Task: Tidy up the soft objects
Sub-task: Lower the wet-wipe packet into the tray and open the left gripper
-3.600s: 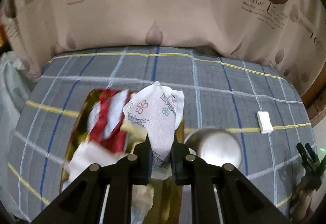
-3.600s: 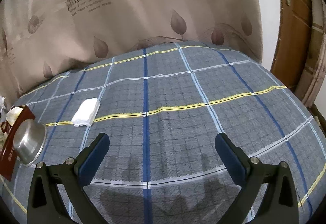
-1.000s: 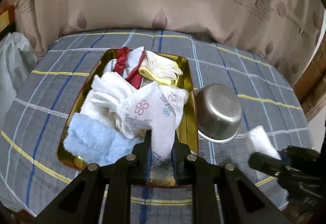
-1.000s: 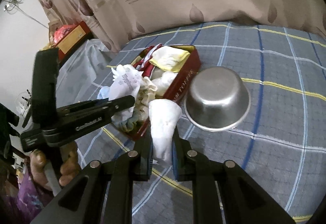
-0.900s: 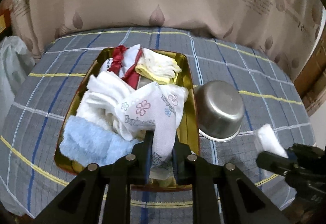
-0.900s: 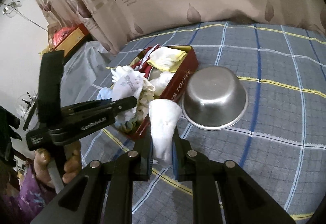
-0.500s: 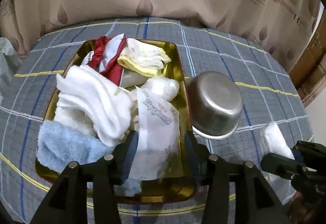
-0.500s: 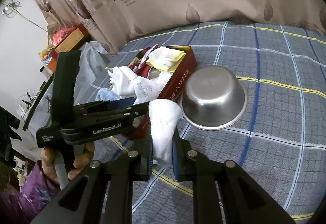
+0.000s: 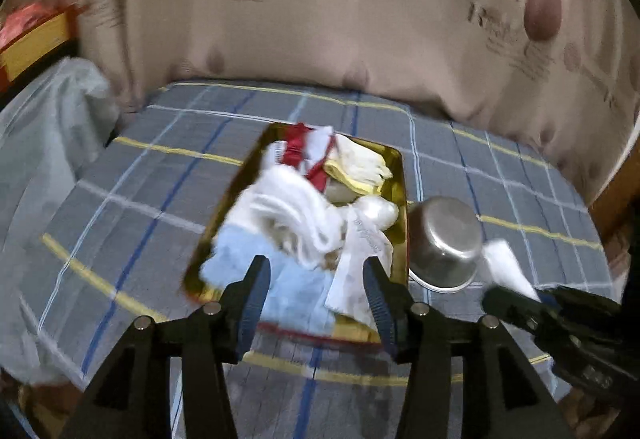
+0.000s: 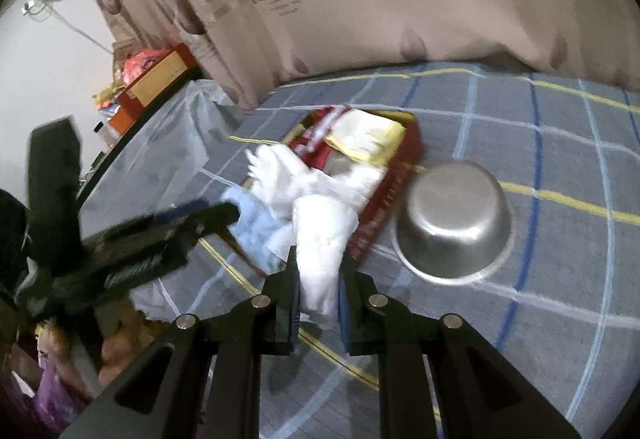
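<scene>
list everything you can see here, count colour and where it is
tin tray: 1, gold inside, red outside, on the bed, left of the bowl
cloths in the tray: several, exact count unclear; white, light blue, yellow-edged, red and white, printed white
metal bowl: 1, silver, upside down on the bed, beside the tray
bedspread: 1, grey with blue, white and yellow lines
curtain: 1, beige with leaf print and lettering, behind the bed
boxes: a few, red and yellow, far left by the wall, blurred
white cloth: 1, white, clamped in the right gripper
left gripper: black, blue pads, open over the tray's near end
right gripper: black, shut on the white cloth
</scene>
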`<state>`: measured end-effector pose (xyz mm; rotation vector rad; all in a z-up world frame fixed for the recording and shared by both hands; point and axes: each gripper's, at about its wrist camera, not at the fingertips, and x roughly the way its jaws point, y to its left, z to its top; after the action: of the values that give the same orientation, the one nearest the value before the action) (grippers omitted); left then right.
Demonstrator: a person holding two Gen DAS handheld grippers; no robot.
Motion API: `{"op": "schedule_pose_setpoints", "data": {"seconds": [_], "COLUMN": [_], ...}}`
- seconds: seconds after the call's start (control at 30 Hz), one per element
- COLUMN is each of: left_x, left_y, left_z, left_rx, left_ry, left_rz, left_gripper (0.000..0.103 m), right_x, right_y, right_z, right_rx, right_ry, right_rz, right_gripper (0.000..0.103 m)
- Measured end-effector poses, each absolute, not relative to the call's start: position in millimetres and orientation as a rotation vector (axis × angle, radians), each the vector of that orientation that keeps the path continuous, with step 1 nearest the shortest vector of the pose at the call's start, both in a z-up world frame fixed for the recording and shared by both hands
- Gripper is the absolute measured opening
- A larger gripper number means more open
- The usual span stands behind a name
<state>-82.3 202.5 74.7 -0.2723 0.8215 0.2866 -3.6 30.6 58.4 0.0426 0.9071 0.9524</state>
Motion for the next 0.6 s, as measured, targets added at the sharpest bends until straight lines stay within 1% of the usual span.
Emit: {"op": "schedule_pose_setpoints", "data": {"seconds": [0.27, 0.6], "left_x": [-133, -134], "left_y": [211, 225], "left_z": [81, 66], "left_rx": [-0.356, -0.326], "left_ry": [0.778, 0.796], "left_rz": [0.466, 0.516], "left_gripper": [0.049, 0.049], "right_x": [12, 44], "right_y": [99, 148], "right_z": [75, 46], "right_rx": [-0.025, -0.114], "right_ry": [0.867, 0.88], "right_rz": [1.014, 0.933], "right_gripper": [0.015, 0.015]}}
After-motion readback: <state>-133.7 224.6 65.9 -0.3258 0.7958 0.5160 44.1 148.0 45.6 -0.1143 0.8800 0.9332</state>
